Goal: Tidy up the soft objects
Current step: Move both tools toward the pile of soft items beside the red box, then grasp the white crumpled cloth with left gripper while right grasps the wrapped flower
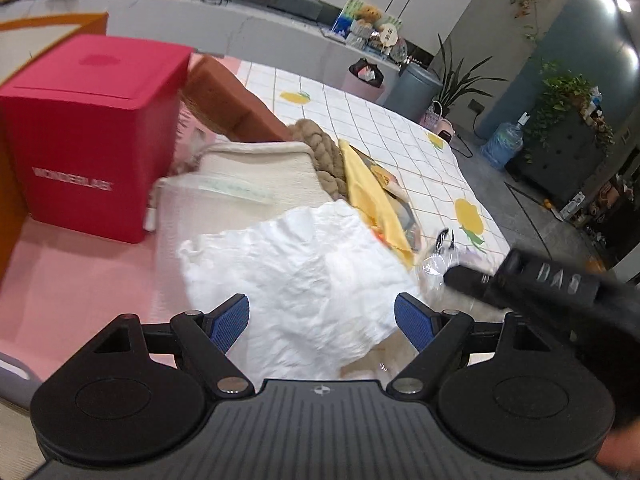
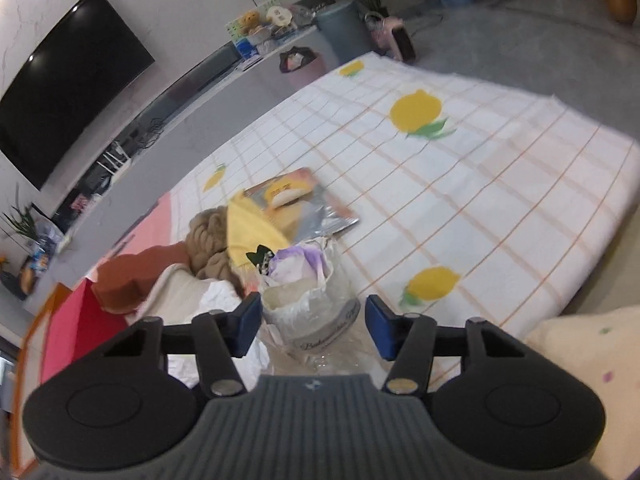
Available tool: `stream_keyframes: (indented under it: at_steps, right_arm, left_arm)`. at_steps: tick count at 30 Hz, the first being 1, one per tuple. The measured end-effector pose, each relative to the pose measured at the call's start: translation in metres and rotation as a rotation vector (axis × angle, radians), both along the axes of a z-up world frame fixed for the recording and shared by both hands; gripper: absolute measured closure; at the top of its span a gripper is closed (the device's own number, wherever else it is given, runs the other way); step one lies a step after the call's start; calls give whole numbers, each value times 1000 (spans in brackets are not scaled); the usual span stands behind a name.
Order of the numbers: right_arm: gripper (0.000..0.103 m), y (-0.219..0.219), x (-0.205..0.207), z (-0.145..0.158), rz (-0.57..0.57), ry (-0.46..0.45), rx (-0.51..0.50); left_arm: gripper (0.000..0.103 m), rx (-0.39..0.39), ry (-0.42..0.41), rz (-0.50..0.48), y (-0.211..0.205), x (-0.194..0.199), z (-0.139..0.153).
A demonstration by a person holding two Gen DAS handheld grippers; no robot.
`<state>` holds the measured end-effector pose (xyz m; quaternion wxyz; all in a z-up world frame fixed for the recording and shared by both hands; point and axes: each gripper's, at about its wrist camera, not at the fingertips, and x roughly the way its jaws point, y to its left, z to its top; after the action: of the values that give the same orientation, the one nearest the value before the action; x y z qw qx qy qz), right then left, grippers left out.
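Right wrist view, checked cloth (image 2: 480, 184) bare rightward to its edge

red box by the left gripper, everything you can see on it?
The red cube-shaped box looks like matte card, with a flat lid showing a faint round emboss and a seam line. White lettering runs across its front face, too blurred to read surely. It stands upright and closed on the pink mat. An orange panel rises behind it. A brown cushion lies beside its right edge; contact unclear.

I see a red box (image 1: 92, 136), a crumpled white cloth (image 1: 304, 276), a yellow cloth (image 2: 252, 236), and a white sheet (image 2: 460, 184) gridded orange with yellow lemons.
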<state>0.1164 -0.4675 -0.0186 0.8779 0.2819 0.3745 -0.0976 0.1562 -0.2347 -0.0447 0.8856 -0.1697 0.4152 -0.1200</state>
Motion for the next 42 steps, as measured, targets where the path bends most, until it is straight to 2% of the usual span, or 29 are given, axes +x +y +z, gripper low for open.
stream_keyframes:
  at_steps: [3, 5, 8, 10, 12, 15, 16, 17, 20, 24, 26, 28, 31, 32, 35, 37, 39, 40, 42]
  right_arm:
    - [48, 3, -2, 3, -6, 21, -74]
    - [48, -2, -3, 1, -14, 26, -52]
    - [47, -7, -5, -2, -17, 35, 0]
    - [47, -8, -6, -3, -17, 41, 16]
    - [47, -7, -6, -3, -17, 50, 14]
    - [46, -7, -7, -3, -22, 57, 3]
    - [46, -7, -8, -3, -21, 58, 3]
    - [46, -7, -8, -3, -20, 58, 5]
    - [46, -7, -9, -2, -24, 63, 6]
    - [46, -6, -9, -2, -23, 66, 4]
    - [46, -6, -9, -1, -23, 69, 2]
    - [46, -5, -10, -1, -23, 71, 1]
    - [46, -5, -10, -1, -23, 74, 0]
    - [46, -4, -10, -1, -19, 76, 0]
    - [46, -1, -10, -2, -12, 81, -3]
    - [46, 1, -9, -2, -4, 87, -3]
    - [43, 2, -10, -3, 0, 90, 0]
    - [42, 2, -10, -4, 1, 94, 1]
    - [42, 1, -11, -5, -2, 96, 3]
  left_arm:
    - [7, 42, 33, -3, -15, 12, -8]
    - [9, 72, 46, 28, -20, 16, -15]
    - [22, 83, 77, 93, -17, 22, -27]
    - [53, 127, 93, 108, -16, 22, -32]
    - [75, 192, 78, 99, -17, 18, -32]
    - [85, 154, 88, 76, -6, 7, -27]
    - [95, 136, 97, 66, -2, 2, -23]
    - [96, 112, 97, 44, 4, -2, -19]
    - [96, 79, 61, -45, 16, -15, -4]
    - [96, 159, -1, -103, 34, -31, 20]
    - [96, 220, -18, -126, 46, -35, 30]
    - [96, 334, -15, -153, 56, -37, 36]
    - [96, 447, -40, -125, 71, -34, 43]
    - [96, 460, -41, -131, 74, -32, 43]
    - [81, 467, 10, -153, 68, -21, 30]
    - [50, 532, 3, -181, 59, -21, 17]
    - [31, 617, -25, -199, 47, -24, 3]
    - [29, 644, -38, -220, 40, -26, -3]
    - [29, 647, -46, -277, 36, -30, -11]
